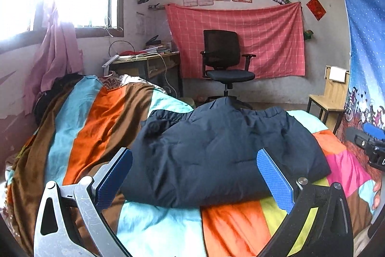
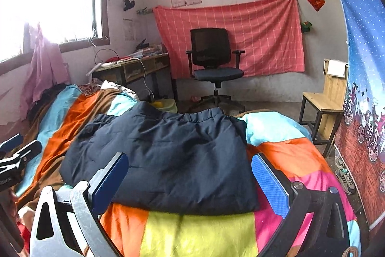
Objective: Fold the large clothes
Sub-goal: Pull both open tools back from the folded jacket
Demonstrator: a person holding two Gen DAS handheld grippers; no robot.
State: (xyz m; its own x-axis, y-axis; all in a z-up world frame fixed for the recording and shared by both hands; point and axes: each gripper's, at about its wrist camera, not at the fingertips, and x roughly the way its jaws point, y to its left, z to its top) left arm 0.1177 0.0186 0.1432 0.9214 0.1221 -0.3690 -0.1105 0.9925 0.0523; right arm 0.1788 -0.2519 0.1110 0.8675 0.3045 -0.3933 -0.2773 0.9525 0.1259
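My navy padded jacket (image 1: 216,153) lies folded on the striped bedspread (image 1: 154,220), dead ahead of both tongs, its long axis running left to right. My left gripper (image 1: 195,180) and right gripper (image 2: 190,181) hang spread and empty just short of its near edge, about equally close.

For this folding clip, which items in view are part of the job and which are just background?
Job:
- dark navy padded garment, lying in a folded heap on the bed
- left gripper, open
- right gripper, open

Background:
- multicoloured patchwork bedspread
- black office chair
- red checked wall cloth
- wooden chair
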